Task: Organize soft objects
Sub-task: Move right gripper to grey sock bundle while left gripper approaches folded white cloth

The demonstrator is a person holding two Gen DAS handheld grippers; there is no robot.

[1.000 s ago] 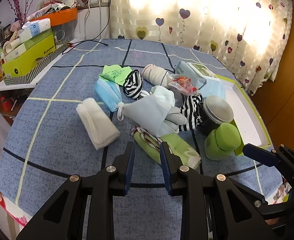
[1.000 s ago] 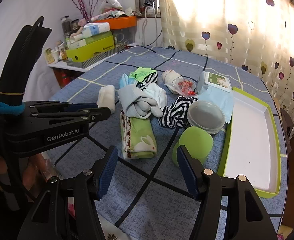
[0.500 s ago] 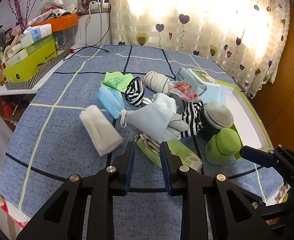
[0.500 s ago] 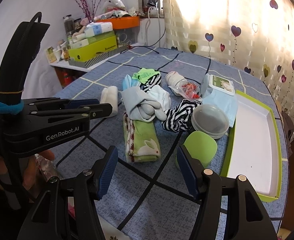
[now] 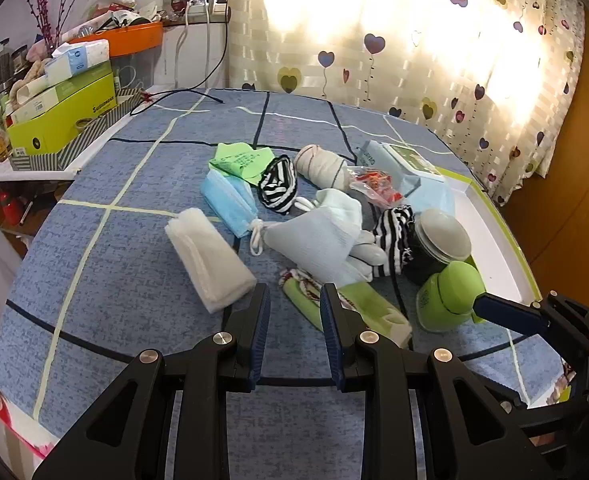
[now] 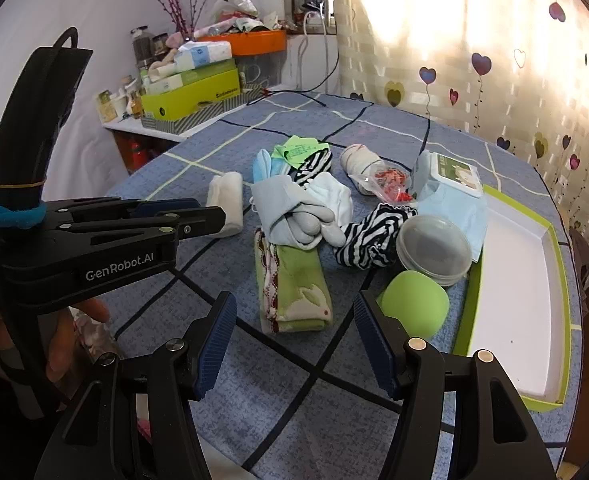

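Left gripper [image 5: 294, 312]: jaws parted, empty, same gap as a second ago; hovering above near end of green towel [image 5: 358, 308].
Right gripper [image 6: 294, 340]: spread wide, empty, unchanged; above tabletop [image 6: 334, 408] near towel.
Pile: white cloth roll [image 5: 208, 260] just left of towel, grey-blue sock bundle [image 5: 322, 240] behind it; none shifted.
View: pile slightly lower in frame than before.
Green tray [image 6: 514, 300]: right of towel, beyond green jar [image 6: 414, 304].
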